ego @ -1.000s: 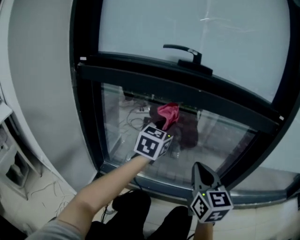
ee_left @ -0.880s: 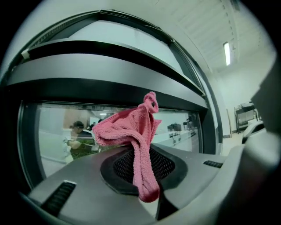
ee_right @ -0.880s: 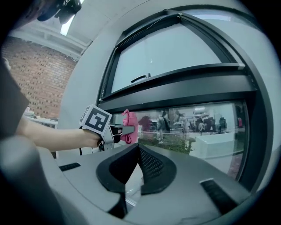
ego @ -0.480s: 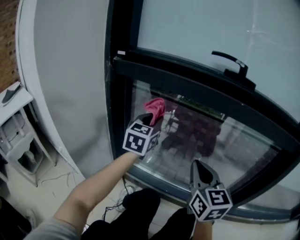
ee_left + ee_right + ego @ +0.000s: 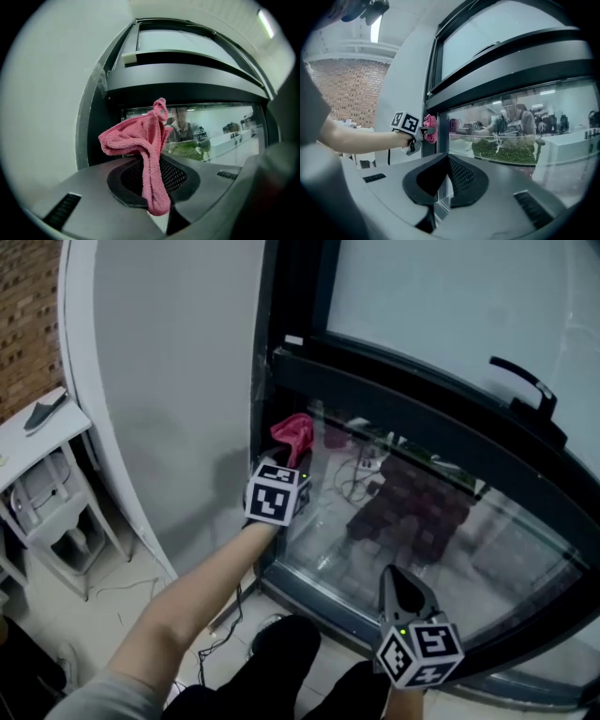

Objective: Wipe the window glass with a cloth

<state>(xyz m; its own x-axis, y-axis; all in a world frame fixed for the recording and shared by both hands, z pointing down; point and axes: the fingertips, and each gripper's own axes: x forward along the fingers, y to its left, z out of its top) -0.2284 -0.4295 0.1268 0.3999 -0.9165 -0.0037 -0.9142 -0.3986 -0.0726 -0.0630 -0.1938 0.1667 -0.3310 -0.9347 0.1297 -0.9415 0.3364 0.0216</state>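
The pink cloth [image 5: 293, 433] is bunching at the left corner of the lower glass pane [image 5: 422, 521], pinched in the left gripper's [image 5: 289, 463] jaws. Only a thin fold is being gripped, so dragging against the dark frame [image 5: 281, 381] risks tugging it loose. The right gripper [image 5: 401, 589] is hanging idle, jaws pressed together.

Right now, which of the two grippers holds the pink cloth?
The left gripper, by the left edge of the lower pane, is shut on the pink cloth; the right gripper hangs lower, shut on nothing.
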